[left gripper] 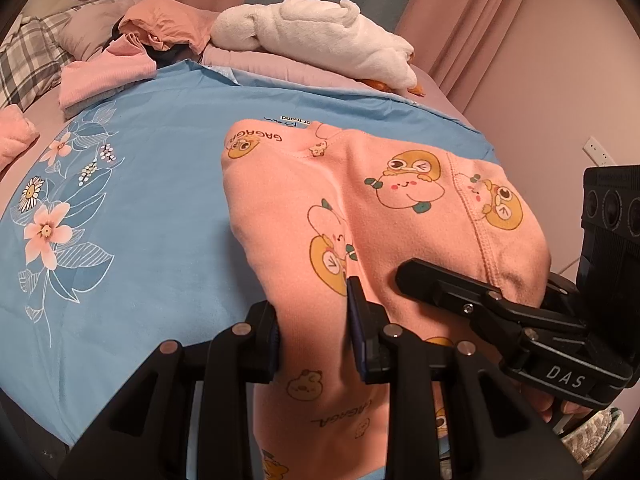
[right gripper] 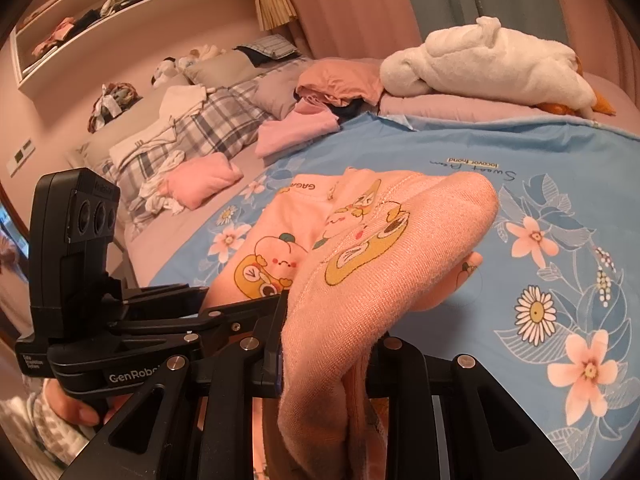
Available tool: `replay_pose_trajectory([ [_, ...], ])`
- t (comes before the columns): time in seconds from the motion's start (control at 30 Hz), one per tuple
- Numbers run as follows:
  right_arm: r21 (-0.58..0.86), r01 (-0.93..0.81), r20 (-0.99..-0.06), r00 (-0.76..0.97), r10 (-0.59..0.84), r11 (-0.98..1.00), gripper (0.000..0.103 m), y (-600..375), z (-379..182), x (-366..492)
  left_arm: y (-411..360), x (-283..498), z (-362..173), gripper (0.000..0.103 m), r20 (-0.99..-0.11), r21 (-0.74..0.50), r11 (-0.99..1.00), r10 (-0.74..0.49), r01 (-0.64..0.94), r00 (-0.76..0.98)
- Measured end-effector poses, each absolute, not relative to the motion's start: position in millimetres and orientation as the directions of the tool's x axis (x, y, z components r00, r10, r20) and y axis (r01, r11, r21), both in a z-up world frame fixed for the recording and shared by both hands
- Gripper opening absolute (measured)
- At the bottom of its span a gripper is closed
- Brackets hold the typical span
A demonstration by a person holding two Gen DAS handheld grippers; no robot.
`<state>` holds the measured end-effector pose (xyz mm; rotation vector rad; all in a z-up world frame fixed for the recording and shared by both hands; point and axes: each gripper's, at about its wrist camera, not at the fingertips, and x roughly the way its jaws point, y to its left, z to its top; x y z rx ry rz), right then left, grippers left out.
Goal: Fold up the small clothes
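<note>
The blue floral sheet [left gripper: 160, 208] covers the bed, bordered at its far edge by a white plush duck [left gripper: 320, 36], an orange crumpled garment [left gripper: 168, 26] and a folded pink stack [left gripper: 104, 76]. The peach cartoon-print garment [left gripper: 360, 216] lies on the sheet's near half, its near edge lifted. The left gripper [left gripper: 316, 332] and right gripper [right gripper: 326, 364] are each closed on that edge, fabric bunched between the fingers and blocking much of the right wrist view.

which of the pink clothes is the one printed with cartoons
The peach garment gripped by both grippers, left gripper and right gripper; the other pink pieces are plain.
</note>
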<state>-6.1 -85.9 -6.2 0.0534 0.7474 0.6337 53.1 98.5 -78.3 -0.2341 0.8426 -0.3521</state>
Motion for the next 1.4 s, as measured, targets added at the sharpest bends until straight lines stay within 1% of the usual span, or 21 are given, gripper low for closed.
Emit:
replay_pose_trajectory([
  [0.6,0.263,-0.507,-0.603,0.578,0.550,0.821,0.027,-91.1,-4.4,12.4,90.6,78.0,-74.1,0.028,-0.688,-0.312,0.920,-0.391,0.237,0.611],
  [1.13,0.239,-0.485,-0.570,0.631,0.526,0.841,0.027,-99.2,6.6,29.7,80.2,108.1,-60.0,0.028,-0.661,-0.284,0.919,-0.394,0.274,0.638],
  [1.4,0.226,-0.481,-0.571,0.639,0.516,0.847,0.027,-102.1,4.7,46.5,78.4,126.9,-62.8,0.028,-0.665,-0.276,0.920,-0.393,0.280,0.635],
])
